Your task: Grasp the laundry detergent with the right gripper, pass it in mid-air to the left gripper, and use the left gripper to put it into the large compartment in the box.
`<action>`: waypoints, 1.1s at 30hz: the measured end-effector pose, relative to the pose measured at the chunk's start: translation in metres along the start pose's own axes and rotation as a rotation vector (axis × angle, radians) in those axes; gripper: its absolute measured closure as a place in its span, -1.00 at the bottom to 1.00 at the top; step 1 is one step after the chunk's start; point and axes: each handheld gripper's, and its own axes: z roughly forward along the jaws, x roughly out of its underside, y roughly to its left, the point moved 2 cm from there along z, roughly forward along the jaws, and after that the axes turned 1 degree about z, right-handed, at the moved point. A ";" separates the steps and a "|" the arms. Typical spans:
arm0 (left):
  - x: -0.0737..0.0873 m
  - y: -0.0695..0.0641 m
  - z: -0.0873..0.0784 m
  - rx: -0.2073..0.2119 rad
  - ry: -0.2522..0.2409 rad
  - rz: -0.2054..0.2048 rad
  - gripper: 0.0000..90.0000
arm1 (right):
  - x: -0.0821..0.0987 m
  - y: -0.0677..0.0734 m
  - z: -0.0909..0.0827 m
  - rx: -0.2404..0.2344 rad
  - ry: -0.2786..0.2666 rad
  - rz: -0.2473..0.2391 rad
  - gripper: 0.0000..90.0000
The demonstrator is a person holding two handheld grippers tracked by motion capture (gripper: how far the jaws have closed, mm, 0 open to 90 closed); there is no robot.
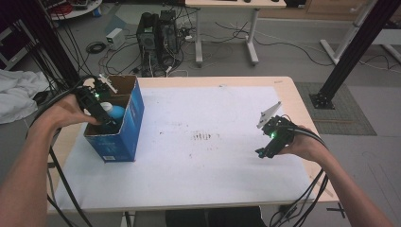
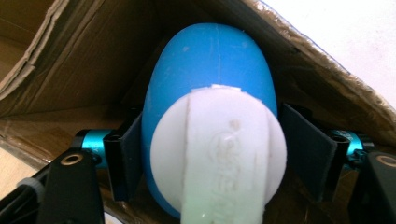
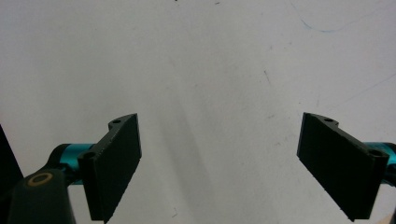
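An open cardboard box [image 1: 131, 124] with blue printed sides stands at the table's left. Inside it is a blue egg-shaped bottle [image 1: 117, 112] with a white round cap [image 2: 219, 154]. My left gripper [image 1: 108, 123] reaches down into the box, and in the left gripper view [image 2: 210, 158] its jaws press both sides of the bottle's blue body [image 2: 210, 60], with brown box walls [image 2: 79, 60] behind. My right gripper [image 1: 261, 152] hovers low over the white mat [image 1: 203, 156] at the table's right. In the right gripper view [image 3: 219, 168] it is open with bare mat between the jaws.
The white mat [image 3: 210, 56] covers most of the wooden table [image 1: 293, 94] and has faint dark smudges [image 1: 203, 137] near its middle. Beyond the far edge are a computer tower [image 1: 156, 33], loose cables and a desk's legs [image 1: 250, 33]. White cloth [image 1: 19, 94] lies off the left.
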 end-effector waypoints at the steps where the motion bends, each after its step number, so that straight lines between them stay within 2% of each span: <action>1: 0.000 0.000 0.000 0.000 -0.003 -0.001 -0.40 | 0.000 0.000 0.000 -0.001 -0.001 -0.001 -0.71; 4: 0.000 0.000 0.001 -0.004 -0.012 -0.013 -0.46 | 0.001 0.000 0.000 0.001 0.003 0.004 -0.71; 5: 0.001 0.001 -0.001 -0.009 0.001 -0.004 -0.46 | 0.001 0.000 -0.001 0.000 0.001 0.002 -0.71; 8: 0.001 0.000 -0.002 -0.003 -0.003 0.004 -0.46 | 0.002 0.000 -0.001 0.003 0.005 0.009 -0.71; 11: -0.001 -0.003 -0.002 -0.015 -0.015 -0.001 -0.53 | 0.002 0.000 -0.001 0.004 0.002 0.008 -0.71; 12: -0.001 -0.001 -0.005 -0.018 0.009 0.025 -0.53 | 0.002 -0.001 -0.001 0.006 -0.003 -0.005 -0.71; 14: -0.002 -0.002 -0.006 -0.021 0.011 0.026 -0.53 | 0.002 -0.001 -0.001 0.005 -0.003 -0.006 -0.71; 15: -0.003 -0.004 -0.006 -0.025 -0.011 0.005 -0.54 | 0.001 0.000 -0.001 0.006 -0.004 -0.001 -0.71; 16: -0.003 -0.002 -0.008 -0.034 0.007 0.028 -0.57 | 0.001 0.000 -0.001 0.006 -0.007 0.000 -0.71; 25: -0.006 -0.007 -0.013 -0.040 -0.008 0.020 -0.60 | 0.002 -0.001 -0.002 0.012 -0.008 -0.006 -0.71; 27: -0.007 -0.007 -0.016 -0.050 0.005 0.045 -0.60 | 0.002 0.000 -0.002 0.011 -0.007 -0.005 -0.71; 30: -0.007 -0.008 -0.018 -0.043 -0.005 0.037 -0.60 | 0.002 0.000 -0.002 0.010 -0.006 -0.005 -0.71; 33: -0.009 -0.010 -0.026 -0.054 -0.002 0.053 -0.61 | 0.002 0.000 -0.003 0.012 -0.007 -0.002 -0.71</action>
